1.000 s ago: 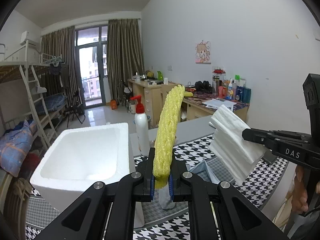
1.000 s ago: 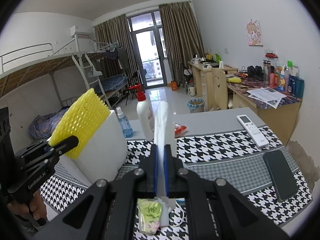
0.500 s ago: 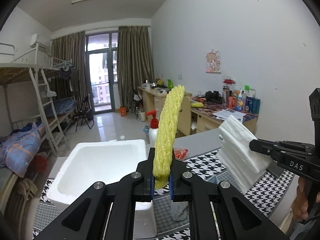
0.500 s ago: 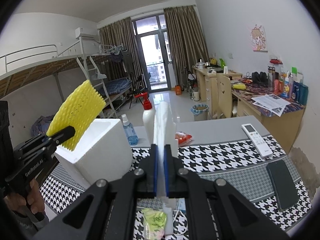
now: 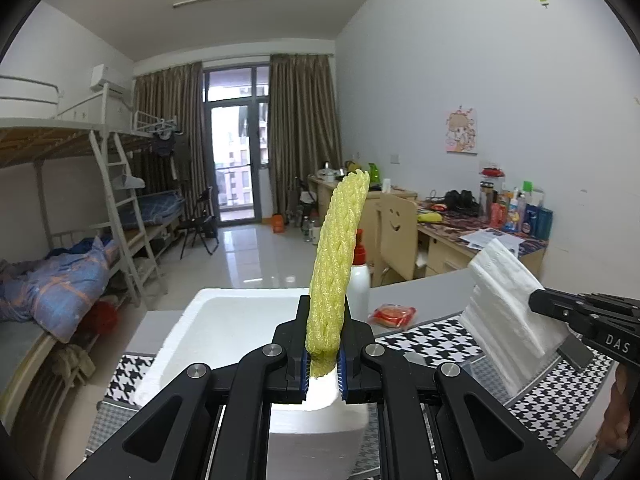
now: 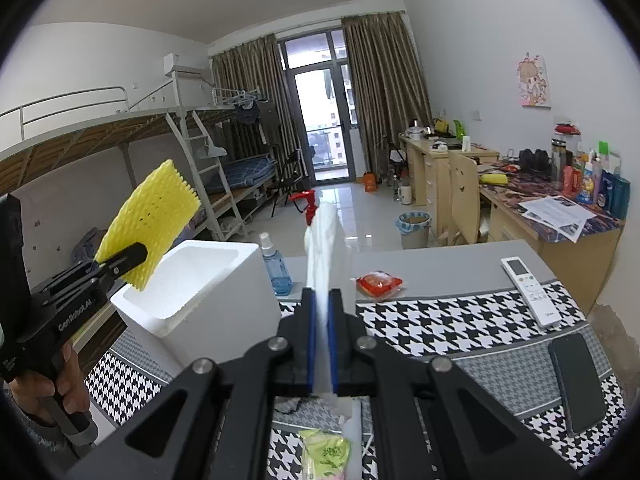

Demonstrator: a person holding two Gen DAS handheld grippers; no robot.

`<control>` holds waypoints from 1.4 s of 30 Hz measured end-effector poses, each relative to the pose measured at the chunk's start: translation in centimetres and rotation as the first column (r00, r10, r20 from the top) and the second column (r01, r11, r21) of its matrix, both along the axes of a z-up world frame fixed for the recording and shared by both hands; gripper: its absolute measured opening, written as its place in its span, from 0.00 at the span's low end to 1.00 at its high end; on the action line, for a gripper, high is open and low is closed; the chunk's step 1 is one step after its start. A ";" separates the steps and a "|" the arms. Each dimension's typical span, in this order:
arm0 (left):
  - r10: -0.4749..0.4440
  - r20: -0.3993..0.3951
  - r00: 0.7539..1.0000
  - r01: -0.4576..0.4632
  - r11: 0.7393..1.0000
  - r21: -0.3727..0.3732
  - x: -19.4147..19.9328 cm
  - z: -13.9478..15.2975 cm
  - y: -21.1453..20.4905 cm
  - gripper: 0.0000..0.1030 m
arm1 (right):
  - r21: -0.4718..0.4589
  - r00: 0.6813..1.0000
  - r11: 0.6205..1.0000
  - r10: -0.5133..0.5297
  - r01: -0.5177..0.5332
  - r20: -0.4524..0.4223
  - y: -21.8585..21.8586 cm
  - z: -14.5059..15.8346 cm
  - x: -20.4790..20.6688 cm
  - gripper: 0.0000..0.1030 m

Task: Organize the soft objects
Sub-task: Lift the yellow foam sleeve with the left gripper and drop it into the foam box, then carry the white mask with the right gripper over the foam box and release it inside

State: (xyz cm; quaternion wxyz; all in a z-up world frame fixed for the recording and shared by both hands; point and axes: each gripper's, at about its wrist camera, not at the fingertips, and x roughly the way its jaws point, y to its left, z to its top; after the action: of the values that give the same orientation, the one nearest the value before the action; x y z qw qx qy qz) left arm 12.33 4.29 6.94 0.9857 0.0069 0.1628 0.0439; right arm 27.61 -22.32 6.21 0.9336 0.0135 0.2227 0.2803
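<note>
Two grips on my rig: left gripper (image 5: 323,364) clamped on yellow foam net (image 5: 336,264) above foam box (image 5: 224,320), right gripper (image 6: 321,354) pinching white tissue pack (image 6: 322,256).

The right gripper (image 6: 322,344) is pinching a white foam sheet (image 6: 323,248) upright, while the left gripper (image 6: 122,262) is holding a yellow foam net (image 6: 154,218) above the white foam box (image 6: 200,300) on the checked table (image 6: 460,328)
</note>
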 end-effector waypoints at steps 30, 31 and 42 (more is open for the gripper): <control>0.119 -0.102 0.988 -0.120 0.993 -0.006 2.7 -1.7 3.7 0.11 | -0.022 1.000 0.999 0.024 -0.025 -0.016 2.1 -0.6 1.4 0.08; 0.117 -0.107 0.987 -0.118 0.993 -0.005 2.8 -1.8 3.8 0.11 | -0.022 1.000 0.999 0.023 -0.023 -0.016 2.2 -0.6 1.4 0.08; 0.135 -0.116 0.984 -0.138 0.990 -0.018 2.9 -2.4 4.4 0.76 | -0.030 1.000 0.999 0.016 -0.017 -0.026 2.8 -1.0 1.8 0.08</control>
State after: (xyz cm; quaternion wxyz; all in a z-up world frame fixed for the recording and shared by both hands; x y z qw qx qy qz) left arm 15.28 8.73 4.56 0.9693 -0.0144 0.2198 0.1090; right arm 29.46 -19.52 5.21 0.9284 0.0012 0.2392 0.2843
